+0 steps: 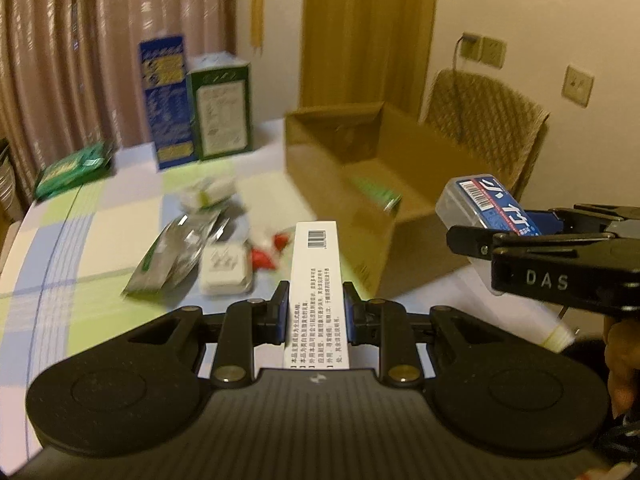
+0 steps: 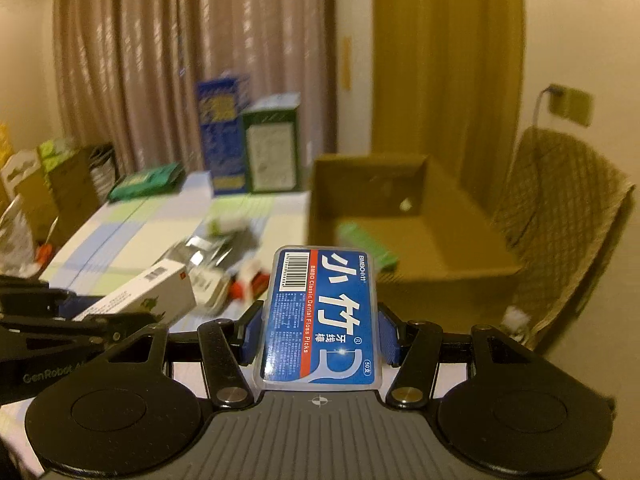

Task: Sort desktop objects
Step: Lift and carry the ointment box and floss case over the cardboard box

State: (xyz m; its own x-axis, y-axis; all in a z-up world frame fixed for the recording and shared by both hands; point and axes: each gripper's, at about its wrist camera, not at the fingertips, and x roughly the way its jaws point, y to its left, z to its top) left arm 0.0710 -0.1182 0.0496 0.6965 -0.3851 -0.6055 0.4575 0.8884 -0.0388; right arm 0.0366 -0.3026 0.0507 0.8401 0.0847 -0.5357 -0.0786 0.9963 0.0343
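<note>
My left gripper (image 1: 316, 312) clamps a white carton (image 1: 316, 280) by its long sides, so it juts forward. My right gripper (image 2: 318, 332) pinches a floss box (image 2: 320, 316) the same way, label up. Both hang above the table (image 1: 100, 240), just short of the cardboard box (image 2: 360, 184), probably for dropping in beside the green pack (image 2: 366, 246). Loose items (image 1: 208, 248) lie to the left.

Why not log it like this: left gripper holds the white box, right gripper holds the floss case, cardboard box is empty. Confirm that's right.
Not quite. The cardboard box isn't empty: the right wrist view shows a green packet lying inside. The rest stands: left gripper holds the white box, right gripper holds the floss case.
</note>
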